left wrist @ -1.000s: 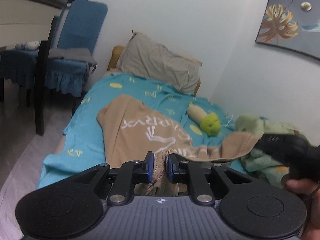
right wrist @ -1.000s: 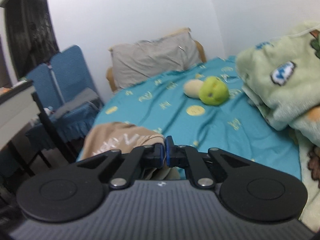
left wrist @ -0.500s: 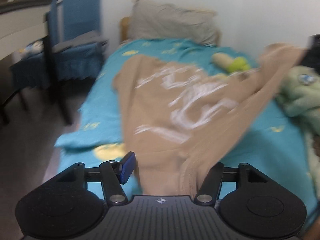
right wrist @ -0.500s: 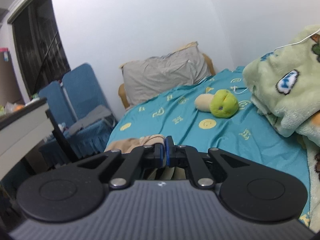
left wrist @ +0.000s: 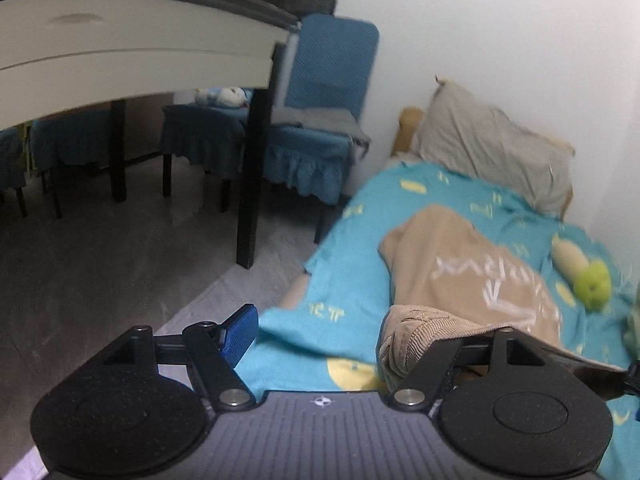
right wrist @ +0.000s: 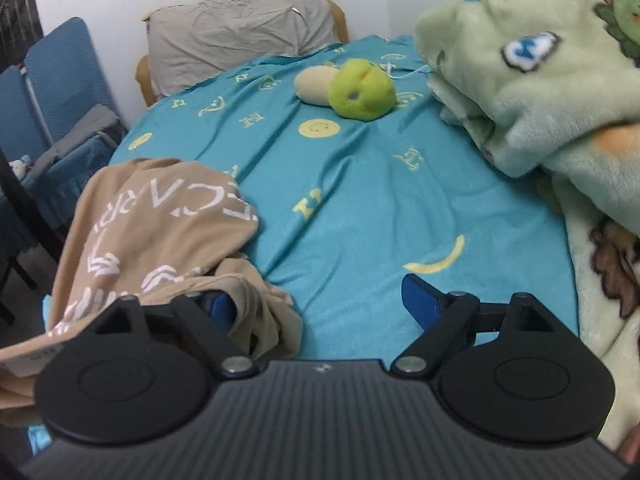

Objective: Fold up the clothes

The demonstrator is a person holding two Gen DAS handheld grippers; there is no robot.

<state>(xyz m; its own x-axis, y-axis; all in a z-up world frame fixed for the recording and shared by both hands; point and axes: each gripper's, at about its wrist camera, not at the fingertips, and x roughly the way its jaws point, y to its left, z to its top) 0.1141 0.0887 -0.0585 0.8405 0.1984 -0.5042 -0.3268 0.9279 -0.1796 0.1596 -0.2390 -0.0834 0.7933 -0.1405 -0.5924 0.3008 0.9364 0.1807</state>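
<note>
Between the left gripper's (left wrist: pixel 352 332) widely parted fingers lies only bedsheet; its jaws have just been opening, and the ribbed hem of the tan sweatshirt (left wrist: pixel 472 276) is draped over the right-hand finger rather than pinched, with the blue pad of the other finger (left wrist: pixel 240 332) bare. The right gripper's (right wrist: pixel 316 300) fingers also stand wide, having just been opening; a fold of the same sweatshirt covers part of its left-hand finger, while the other blue pad (right wrist: pixel 418 298) hangs over bare sheet. The sweatshirt, with white lettering, lies crumpled near the bed's outer edge on the turquoise sheet (right wrist: pixel 360 200), one part hanging toward the floor side. Farther up the bed a green and cream plush toy (right wrist: pixel 356 88) rests on the sheet, well apart from the garment, and a grey pillow (right wrist: pixel 240 32) leans at the head. A pale green fleece blanket (right wrist: pixel 540 100) is heaped along the wall side. Beyond the bed stand blue-covered chairs (left wrist: pixel 320 120) and a white-edged desk (left wrist: pixel 120 52) on dark legs.
</note>
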